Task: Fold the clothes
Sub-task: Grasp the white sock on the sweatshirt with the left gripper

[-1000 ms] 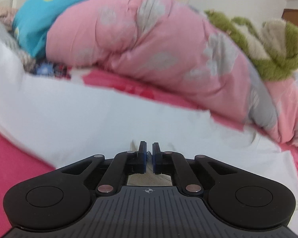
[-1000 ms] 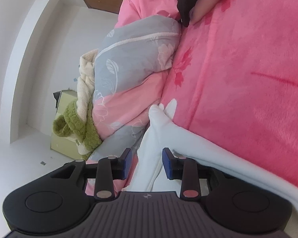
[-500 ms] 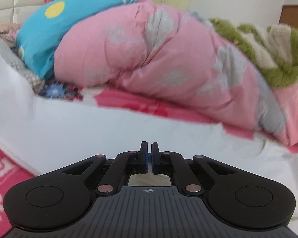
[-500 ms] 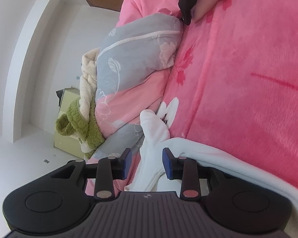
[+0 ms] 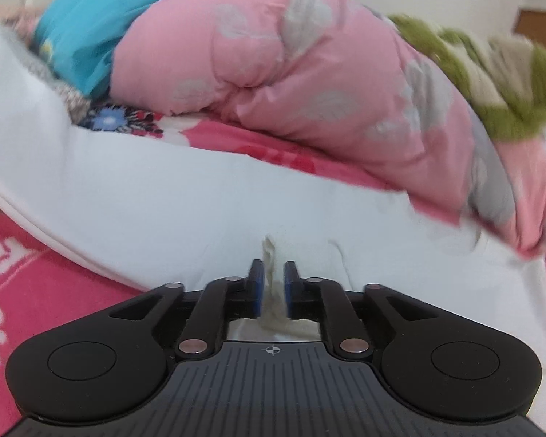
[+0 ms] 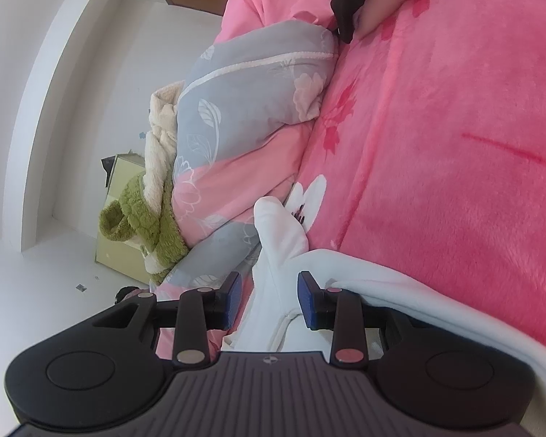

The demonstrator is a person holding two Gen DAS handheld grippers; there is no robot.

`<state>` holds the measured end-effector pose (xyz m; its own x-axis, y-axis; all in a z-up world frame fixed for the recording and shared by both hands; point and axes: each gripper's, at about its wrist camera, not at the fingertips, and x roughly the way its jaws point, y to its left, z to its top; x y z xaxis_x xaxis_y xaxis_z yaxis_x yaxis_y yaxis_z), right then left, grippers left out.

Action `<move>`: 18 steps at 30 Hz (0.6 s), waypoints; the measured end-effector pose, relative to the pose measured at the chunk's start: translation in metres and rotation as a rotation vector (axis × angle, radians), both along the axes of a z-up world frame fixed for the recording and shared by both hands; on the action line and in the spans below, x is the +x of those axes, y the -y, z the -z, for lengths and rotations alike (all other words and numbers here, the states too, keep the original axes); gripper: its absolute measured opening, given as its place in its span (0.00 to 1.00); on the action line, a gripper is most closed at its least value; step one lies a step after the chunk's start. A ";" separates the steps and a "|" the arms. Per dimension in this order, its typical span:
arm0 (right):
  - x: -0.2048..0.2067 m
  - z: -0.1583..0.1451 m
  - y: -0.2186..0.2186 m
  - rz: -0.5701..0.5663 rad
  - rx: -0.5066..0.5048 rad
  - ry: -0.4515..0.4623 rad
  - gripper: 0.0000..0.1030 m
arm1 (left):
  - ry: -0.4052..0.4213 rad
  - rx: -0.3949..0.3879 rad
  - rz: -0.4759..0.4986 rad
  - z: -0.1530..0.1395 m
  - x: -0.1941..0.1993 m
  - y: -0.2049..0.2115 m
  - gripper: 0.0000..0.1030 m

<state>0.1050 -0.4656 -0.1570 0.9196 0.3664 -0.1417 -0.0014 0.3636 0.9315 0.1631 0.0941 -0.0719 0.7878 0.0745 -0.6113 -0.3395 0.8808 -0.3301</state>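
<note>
In the left wrist view, the left gripper (image 5: 273, 282) sits at the lower centre of the frame over a white fabric garment (image 5: 185, 211) that spreads across the middle of the picture on a bright pink fleece blanket (image 5: 22, 284) covering the bed. Its jaws have just been opening: the blue pads (image 5: 257, 284) stand a little apart, with a thin greyish pinch of the cloth rising in the gap, released rather than clamped. Behind the garment, in the upper half of the frame, lies a puffy pink quilt with grey leaf shapes (image 5: 309, 83), a turquoise cushion with a yellow dot (image 5: 91, 25) at the upper left and a green and cream plush toy (image 5: 498, 83) at the upper right.

In the right wrist view, the right gripper (image 6: 269, 298) is at the lower centre, jaws parted. A rolled white part of the garment (image 6: 276, 240) runs up between its blue pads (image 6: 307, 302); whether they press it I cannot tell. The pink blanket (image 6: 455, 145) fills the right side, the quilt (image 6: 244, 109) the centre left.
</note>
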 end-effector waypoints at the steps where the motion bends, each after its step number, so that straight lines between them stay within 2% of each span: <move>1: 0.000 0.000 0.000 -0.001 -0.002 0.000 0.35 | -0.011 -0.005 -0.004 0.001 0.005 -0.002 0.37; 4: 0.000 -0.001 -0.001 -0.001 -0.012 -0.002 0.35 | -0.057 0.000 0.024 0.007 0.022 0.000 0.37; 6: 0.000 0.000 -0.001 -0.003 -0.014 -0.002 0.35 | -0.062 0.003 0.046 0.012 0.028 0.003 0.33; 7: 0.000 0.000 -0.001 -0.004 -0.014 -0.002 0.35 | -0.062 0.020 0.050 0.013 0.030 0.007 0.29; 8: 0.001 0.000 -0.001 -0.004 -0.013 -0.002 0.35 | -0.063 0.037 0.055 0.013 0.032 0.010 0.15; 9: 0.001 0.000 -0.001 -0.005 -0.014 -0.002 0.35 | -0.064 0.052 0.060 0.013 0.033 0.012 0.06; 10: 0.001 0.000 -0.001 -0.005 -0.015 -0.003 0.35 | -0.062 0.063 0.057 0.012 0.034 0.014 0.04; 15: 0.001 0.000 -0.001 -0.009 -0.020 -0.003 0.35 | 0.013 0.085 0.002 -0.005 0.037 0.011 0.02; 18: 0.002 0.000 -0.001 -0.012 -0.024 -0.003 0.35 | -0.006 0.117 -0.005 0.000 0.044 0.012 0.02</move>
<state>0.1067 -0.4649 -0.1572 0.9146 0.3743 -0.1528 -0.0036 0.3856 0.9227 0.2076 0.0823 -0.0718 0.7835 0.1490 -0.6032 -0.3453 0.9116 -0.2233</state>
